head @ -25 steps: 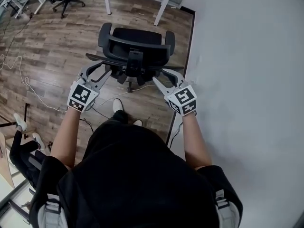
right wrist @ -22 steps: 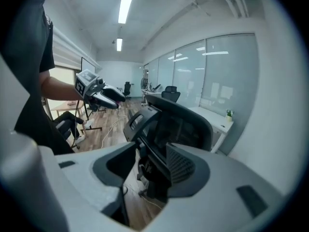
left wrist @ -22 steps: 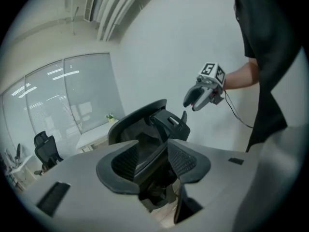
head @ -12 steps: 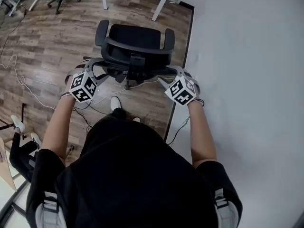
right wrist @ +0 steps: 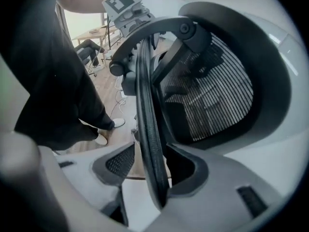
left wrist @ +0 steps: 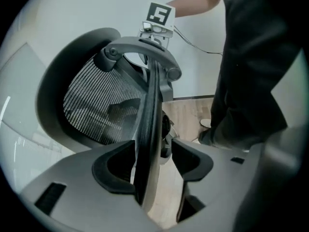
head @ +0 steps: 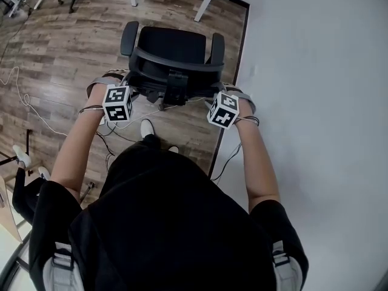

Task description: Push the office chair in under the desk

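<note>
So there's slim white desk legs (head: 205,6) at 12 o'clock and a plain white wall (head: 315,102) at 3. The black mesh office chair (head: 173,47) sits just short of the legs. The left gripper (left wrist: 153,164) and right gripper (right wrist: 150,167) jaws just opened wide, loosely straddling its back rim.

Black office chair (head: 173,53), mesh backrest, two armrests, upright on wood floor, facing the white-legged desk (head: 204,5)

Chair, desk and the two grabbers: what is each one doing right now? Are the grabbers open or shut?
Chair: upright on the wood floor, its back toward the person, not yet under the desk.
Desk: beyond the chair, only its white legs show.
Left gripper: open, jaws have just been opening, the chair back's rim between them, not squeezed.
Right gripper: open, jaws have just been opening, the same rim between them.
</note>
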### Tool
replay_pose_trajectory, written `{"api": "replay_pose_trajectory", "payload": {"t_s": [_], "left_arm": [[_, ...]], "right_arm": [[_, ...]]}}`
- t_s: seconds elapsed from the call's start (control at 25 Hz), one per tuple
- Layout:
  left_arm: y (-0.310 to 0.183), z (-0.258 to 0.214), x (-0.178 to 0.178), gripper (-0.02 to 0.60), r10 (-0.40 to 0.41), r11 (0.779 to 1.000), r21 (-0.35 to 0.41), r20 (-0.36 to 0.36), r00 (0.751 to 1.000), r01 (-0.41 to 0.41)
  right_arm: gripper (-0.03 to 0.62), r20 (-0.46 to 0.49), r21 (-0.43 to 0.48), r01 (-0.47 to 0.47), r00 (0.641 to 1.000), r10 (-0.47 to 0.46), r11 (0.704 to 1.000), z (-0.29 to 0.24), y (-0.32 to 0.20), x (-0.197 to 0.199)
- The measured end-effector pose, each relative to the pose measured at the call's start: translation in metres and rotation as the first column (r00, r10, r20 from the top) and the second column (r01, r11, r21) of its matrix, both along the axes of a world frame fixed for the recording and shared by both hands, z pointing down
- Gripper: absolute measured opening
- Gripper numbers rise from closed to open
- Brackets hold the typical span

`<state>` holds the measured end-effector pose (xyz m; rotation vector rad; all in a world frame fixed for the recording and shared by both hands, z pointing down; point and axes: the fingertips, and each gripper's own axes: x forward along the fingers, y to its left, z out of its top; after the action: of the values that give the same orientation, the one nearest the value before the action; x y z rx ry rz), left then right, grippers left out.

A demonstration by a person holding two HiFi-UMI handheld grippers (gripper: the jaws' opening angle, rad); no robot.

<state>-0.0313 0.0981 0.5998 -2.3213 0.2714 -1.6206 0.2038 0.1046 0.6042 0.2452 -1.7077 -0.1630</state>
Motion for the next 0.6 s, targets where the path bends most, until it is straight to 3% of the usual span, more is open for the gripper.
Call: {"api": "replay_pose_trajectory", "payload": {"t_s": [0.16, 0.36, 0.6], "left_arm": [[-0.01, 0.013, -0.001, 0.162, 0.011, 1.0, -0.023, 0.057, 0.998, -0.01], [-0.014, 0.03, -0.003, 0.116, 0.029, 1.0, -0.007, 0.154, 0.988, -0.029], [-0.014, 0.031, -0.005, 0.08, 0.022, 1.0, 0.001, 0.166, 0.986, -0.023]], "right_arm": [[0.188, -0.067, 0.006, 0.055, 0.996, -0.054, 0.998, 0.014, -0.004, 0.0], [0.106, -0.106, 0.046, 0.101, 0.99, -0.095, 0.994, 0.026, -0.01, -0.001], [0.1, -0.096, 0.068, 0.114, 0.99, -0.108, 0.991, 0.028, -0.012, -0.001]]}}
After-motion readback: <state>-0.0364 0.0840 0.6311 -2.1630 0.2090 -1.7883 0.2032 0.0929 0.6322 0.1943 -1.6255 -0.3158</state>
